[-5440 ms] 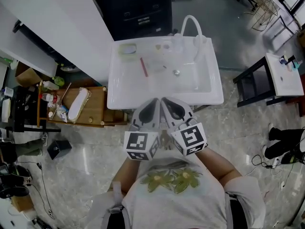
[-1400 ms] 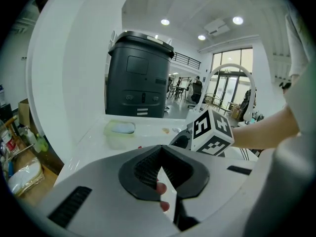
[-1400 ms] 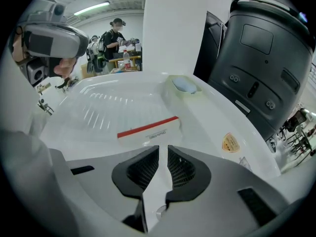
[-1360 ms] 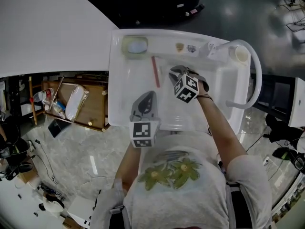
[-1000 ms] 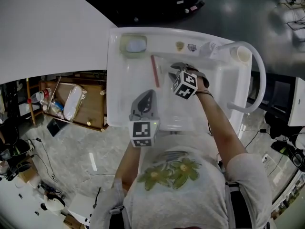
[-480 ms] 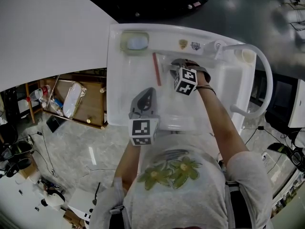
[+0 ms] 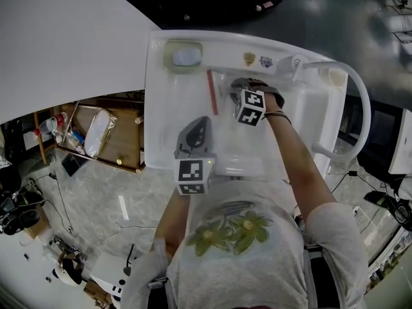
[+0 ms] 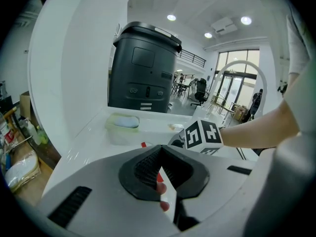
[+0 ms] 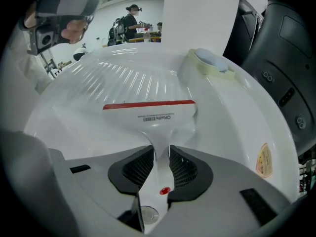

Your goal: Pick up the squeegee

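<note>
Clamping squeegee (image 9: 148,113) handle in right gripper (image 9: 160,152) jaws | left gripper (image 8: 160,149) jaws together, empty, above sink (image 7: 154,108) near rim

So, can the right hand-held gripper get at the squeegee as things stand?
Very likely yes: the right hand-held gripper has its jaws closed on the handle of the squeegee, and nothing blocks it.

I'm watching my left gripper (image 8: 161,150) hovering over the sink (image 8: 91,132), its jaws touching at the tips, gripping nothing. A green dish (image 8: 123,122) is sitting on the sink's far rim, a marker cube (image 8: 203,135) is hanging above the sink's basin, and a black bin (image 8: 145,68) is standing behind the sink.
</note>
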A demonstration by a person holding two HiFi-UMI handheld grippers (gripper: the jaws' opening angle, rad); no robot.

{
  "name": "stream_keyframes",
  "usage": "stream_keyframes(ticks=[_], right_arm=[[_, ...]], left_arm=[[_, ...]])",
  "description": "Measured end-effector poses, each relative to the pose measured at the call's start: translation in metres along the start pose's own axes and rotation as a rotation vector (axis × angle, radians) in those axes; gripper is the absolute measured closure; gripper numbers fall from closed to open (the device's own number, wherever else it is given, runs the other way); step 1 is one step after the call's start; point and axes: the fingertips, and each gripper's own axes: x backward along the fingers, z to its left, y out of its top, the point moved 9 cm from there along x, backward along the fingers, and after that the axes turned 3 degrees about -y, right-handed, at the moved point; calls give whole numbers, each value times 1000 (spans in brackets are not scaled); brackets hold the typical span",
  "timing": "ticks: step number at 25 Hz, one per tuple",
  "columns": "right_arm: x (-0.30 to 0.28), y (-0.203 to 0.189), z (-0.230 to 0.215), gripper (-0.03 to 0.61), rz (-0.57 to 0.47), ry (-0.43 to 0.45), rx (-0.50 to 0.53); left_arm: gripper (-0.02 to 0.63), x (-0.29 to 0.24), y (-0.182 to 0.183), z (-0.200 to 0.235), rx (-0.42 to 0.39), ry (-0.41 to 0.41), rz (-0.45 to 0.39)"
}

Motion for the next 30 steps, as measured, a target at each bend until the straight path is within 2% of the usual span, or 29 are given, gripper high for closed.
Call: stream_keyframes(ticks=[5,8,12,30], right_arm=[[-2,1,4,489,5,13,63],[2,3,5,491,-13,46,15],[7,2,4,492,-19,47,-3],[40,9,3,492,-39,-35,-37]], left_arm=[[604,0,1,3,10,8,-5],[604,1,3,4,11,12,-10],[604,0,4,5,14,15,-16],[604,11,16,2,-21,9,-56]])
